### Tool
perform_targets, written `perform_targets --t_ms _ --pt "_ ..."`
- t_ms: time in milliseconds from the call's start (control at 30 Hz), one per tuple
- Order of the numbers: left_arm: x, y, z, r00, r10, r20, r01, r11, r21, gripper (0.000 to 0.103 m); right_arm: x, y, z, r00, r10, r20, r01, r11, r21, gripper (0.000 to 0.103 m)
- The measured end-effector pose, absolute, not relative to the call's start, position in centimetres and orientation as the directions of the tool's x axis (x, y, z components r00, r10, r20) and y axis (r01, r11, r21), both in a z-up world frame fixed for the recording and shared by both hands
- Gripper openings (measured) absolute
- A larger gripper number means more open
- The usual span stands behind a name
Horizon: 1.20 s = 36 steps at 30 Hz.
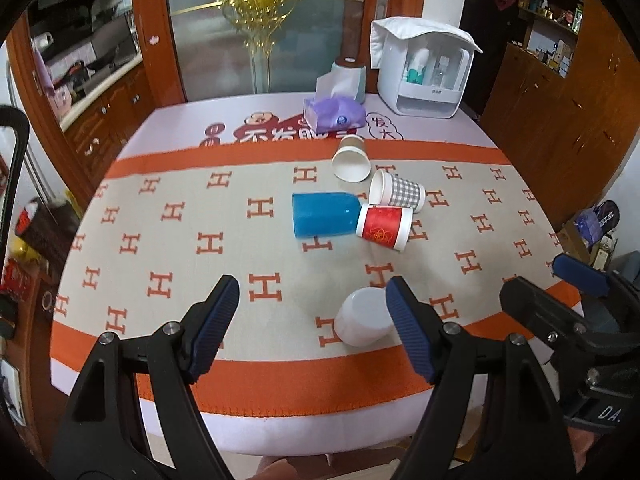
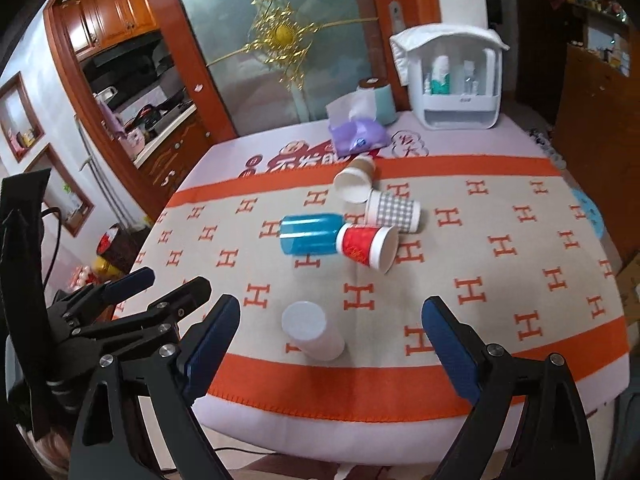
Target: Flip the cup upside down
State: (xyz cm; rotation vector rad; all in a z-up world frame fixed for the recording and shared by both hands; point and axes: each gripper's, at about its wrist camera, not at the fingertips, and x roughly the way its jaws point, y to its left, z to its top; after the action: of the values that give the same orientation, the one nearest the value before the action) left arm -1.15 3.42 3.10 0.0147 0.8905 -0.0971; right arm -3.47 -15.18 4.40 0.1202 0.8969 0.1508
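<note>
A white cup (image 1: 362, 316) stands upside down near the table's front edge; it also shows in the right wrist view (image 2: 312, 332). Further back several cups lie on their sides: a blue cup (image 1: 324, 214) (image 2: 310, 234), a red paper cup (image 1: 384, 226) (image 2: 366, 246), a grey checked cup (image 1: 398, 192) (image 2: 392, 210) and a brown cup (image 1: 351, 160) (image 2: 354, 184). My left gripper (image 1: 312, 300) is open and empty above the front edge, its right finger just beside the white cup. My right gripper (image 2: 332, 320) is open and empty, with the white cup between its fingers' lines.
A cloth (image 1: 200, 240) with an orange H pattern covers the table. At the back stand a purple tissue pack (image 1: 334, 114), a teal canister (image 1: 352, 74) and a white storage box (image 1: 424, 76). Wooden cabinets flank the table.
</note>
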Motion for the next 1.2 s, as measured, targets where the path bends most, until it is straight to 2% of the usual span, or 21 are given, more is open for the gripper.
perform_targets --t_ms 267,1200 --pt "-2.2 2.2 3.7 0.642 -0.06 -0.764 0.076 0.997 -0.014 0.074 -4.7 -16.0 5.9 0.637 0.153 -0.756 -0.055 0.987 0.153 0.094" --pt "-2.8 2.4 2.3 0.615 -0.035 -0.788 0.035 0.999 -0.016 0.074 -4.8 -16.1 3.9 0.605 0.155 -0.781 -0.052 0.986 0.156 0.094"
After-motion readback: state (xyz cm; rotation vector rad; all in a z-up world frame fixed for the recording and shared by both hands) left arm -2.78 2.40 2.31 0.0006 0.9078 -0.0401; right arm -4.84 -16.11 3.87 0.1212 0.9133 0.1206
